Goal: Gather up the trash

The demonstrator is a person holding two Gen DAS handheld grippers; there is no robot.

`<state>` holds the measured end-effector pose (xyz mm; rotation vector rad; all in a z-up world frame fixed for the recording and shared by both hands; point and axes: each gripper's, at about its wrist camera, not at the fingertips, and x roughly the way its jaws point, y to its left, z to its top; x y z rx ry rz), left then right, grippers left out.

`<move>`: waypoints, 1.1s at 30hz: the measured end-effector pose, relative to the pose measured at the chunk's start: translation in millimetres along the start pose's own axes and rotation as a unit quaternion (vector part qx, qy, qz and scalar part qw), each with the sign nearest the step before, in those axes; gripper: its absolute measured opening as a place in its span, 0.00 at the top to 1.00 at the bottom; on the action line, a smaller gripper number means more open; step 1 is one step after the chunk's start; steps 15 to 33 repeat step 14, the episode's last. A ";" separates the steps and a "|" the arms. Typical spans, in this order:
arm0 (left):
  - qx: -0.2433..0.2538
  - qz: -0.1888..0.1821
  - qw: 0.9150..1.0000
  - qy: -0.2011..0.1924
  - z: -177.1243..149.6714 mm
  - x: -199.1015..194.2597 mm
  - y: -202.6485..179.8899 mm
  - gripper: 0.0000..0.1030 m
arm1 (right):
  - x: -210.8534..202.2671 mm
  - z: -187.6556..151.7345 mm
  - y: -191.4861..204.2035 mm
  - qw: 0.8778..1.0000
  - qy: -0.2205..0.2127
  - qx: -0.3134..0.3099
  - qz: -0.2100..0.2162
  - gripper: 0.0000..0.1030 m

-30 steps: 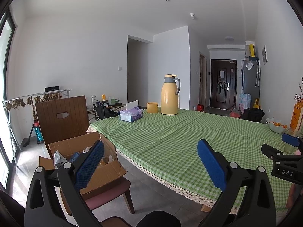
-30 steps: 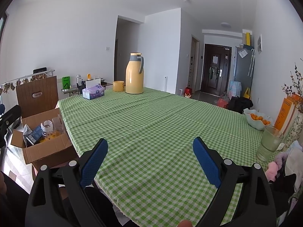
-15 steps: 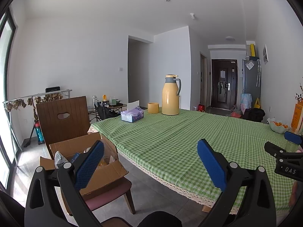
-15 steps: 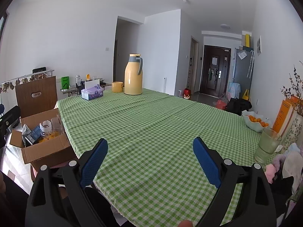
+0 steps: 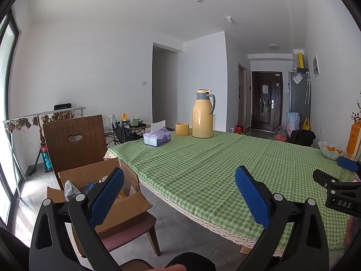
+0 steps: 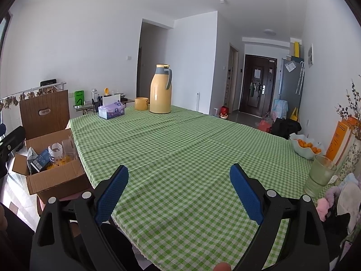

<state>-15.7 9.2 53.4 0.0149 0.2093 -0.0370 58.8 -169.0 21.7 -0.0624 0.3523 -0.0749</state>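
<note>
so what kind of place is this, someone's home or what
Most likely a lived-in apartment's dining area: a table under a green checked tablecloth with a yellow thermos jug and tissue box, a fridge beside the front door, and a fruit bowl.

You've got a woven green-check cloth [image 6: 180, 149] with a lace hem, matt. Box [image 6: 54, 178] is plain brown corrugated cardboard, rough edges. Chair [image 5: 74, 142] back is slatted brown wood, satin. Flask [image 6: 160, 90] is glossy yellow with a grey plastic handle. Glass [image 6: 320, 176] is clear, ribbed. Finger pads [image 6: 246, 194] are blue textured rubber on matt black plastic.
</note>
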 end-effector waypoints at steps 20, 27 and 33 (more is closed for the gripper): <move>-0.023 -0.008 0.998 0.051 0.7 86.0 8.2 0.07 | 55.8 -6.1 -35.0 0.998 0.051 0.029 -0.020 0.15; -0.023 -0.008 0.998 0.051 0.7 86.0 8.2 0.07 | 55.8 -6.1 -35.0 0.998 0.051 0.029 -0.020 0.15; -0.023 -0.008 0.998 0.051 0.7 86.0 8.2 0.07 | 55.8 -6.1 -35.0 0.998 0.051 0.029 -0.020 0.15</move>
